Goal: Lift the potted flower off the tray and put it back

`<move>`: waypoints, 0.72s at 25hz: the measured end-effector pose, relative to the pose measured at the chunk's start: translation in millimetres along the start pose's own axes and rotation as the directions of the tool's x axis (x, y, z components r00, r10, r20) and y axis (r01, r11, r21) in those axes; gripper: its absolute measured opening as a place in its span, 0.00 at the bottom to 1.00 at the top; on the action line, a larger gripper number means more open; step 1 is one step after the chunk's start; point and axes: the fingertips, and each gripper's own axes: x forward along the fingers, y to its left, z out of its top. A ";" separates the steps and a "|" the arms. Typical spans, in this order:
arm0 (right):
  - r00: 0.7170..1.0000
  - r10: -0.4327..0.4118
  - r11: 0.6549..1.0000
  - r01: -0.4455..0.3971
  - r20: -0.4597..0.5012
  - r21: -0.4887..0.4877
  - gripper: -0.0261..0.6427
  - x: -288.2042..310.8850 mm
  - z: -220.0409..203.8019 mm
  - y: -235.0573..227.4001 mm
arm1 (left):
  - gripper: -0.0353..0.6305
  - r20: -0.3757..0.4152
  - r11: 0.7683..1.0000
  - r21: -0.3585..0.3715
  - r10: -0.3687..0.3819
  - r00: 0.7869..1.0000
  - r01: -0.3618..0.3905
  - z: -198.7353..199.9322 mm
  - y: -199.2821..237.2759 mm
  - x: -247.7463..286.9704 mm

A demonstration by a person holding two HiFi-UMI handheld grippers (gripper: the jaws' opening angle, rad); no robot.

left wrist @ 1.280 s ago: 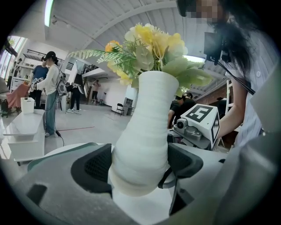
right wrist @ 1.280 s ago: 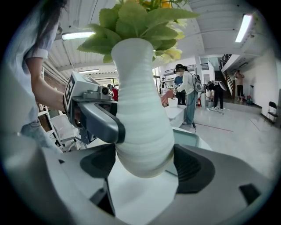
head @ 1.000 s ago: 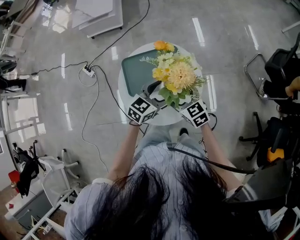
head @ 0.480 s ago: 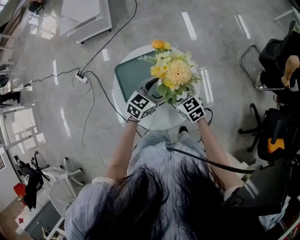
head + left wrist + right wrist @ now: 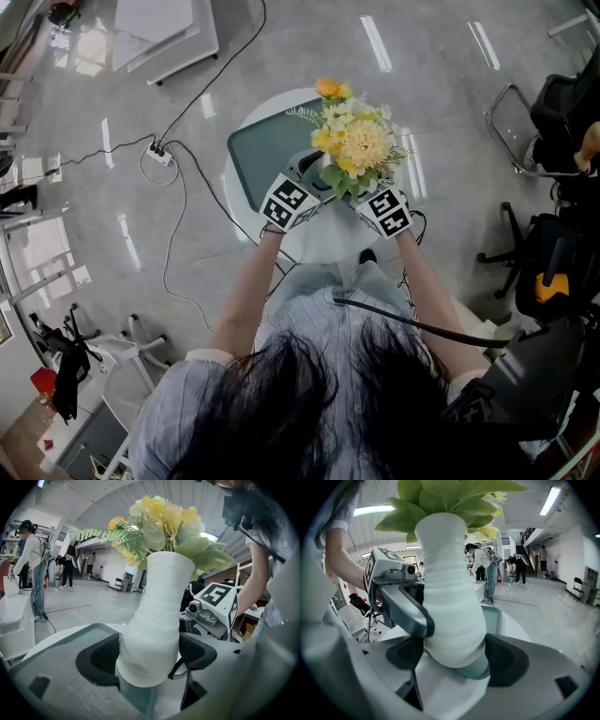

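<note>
While left tongs [image 5: 150, 660] and right tongs [image 5: 457, 660] pinch it, the potted flower [image 5: 356, 146] blooms yellow.

Our head camera sits above the person's hair and looks steeply down from well up, so the round bench [image 5: 323, 239] lies at 12 o'clock from the frame's middle, with floor all round it. The camera on the left hand-held gripper [image 5: 314, 181] rides low, just over the bench, and looks level along its jaws. The potted flower [image 5: 154, 620] stands very near and fills the middle. The camera on the right hand-held gripper [image 5: 364, 194] faces back toward the first, equally near. Each gripper view catches the other gripper, at 3 o'clock in the left view and at 9 o'clock in the right. All three views share the potted flower and the green tray [image 5: 267, 141].
</note>
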 end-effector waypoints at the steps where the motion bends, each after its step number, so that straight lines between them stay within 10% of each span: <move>1: 1.000 -0.003 1.000 0.003 -0.005 -0.002 0.62 1.5 -1.5 -1.8 | 0.64 -0.006 1.000 0.003 -0.001 1.000 0.001 -1.3 1.3 2.0; 18: 0.999 -0.039 0.999 0.039 -0.026 -0.006 0.62 12.2 -6.3 -18.0 | 0.64 -0.050 0.997 0.075 -0.002 0.999 0.006 -8.7 11.3 19.3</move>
